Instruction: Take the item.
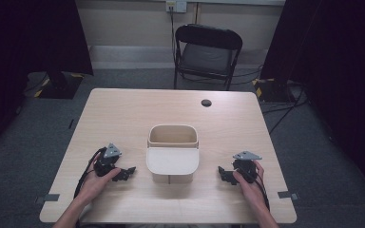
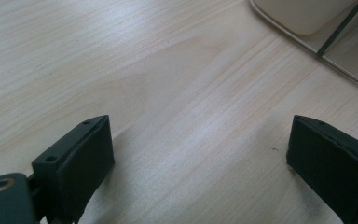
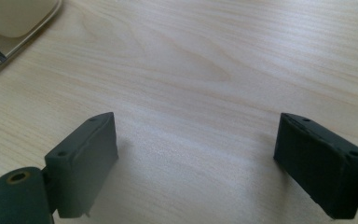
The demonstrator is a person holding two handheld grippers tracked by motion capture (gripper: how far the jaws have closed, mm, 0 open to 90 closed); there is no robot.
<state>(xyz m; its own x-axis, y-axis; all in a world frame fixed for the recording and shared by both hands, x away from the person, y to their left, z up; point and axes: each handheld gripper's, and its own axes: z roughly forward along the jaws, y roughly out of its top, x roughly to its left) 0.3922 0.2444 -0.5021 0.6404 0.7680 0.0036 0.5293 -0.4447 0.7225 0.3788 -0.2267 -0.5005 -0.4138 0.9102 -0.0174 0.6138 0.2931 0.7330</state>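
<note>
Standing at the centre of the high view, the beige bin (image 1: 173, 135) sits on the table (image 1: 123, 109), nothing visible inside (its lid (image 1: 173, 160) hangs down the near face). Left gripper (image 1: 129, 172) lower left, right gripper (image 1: 221, 172) lower right, both hand-held low, jaws apart over bare wood.
</note>
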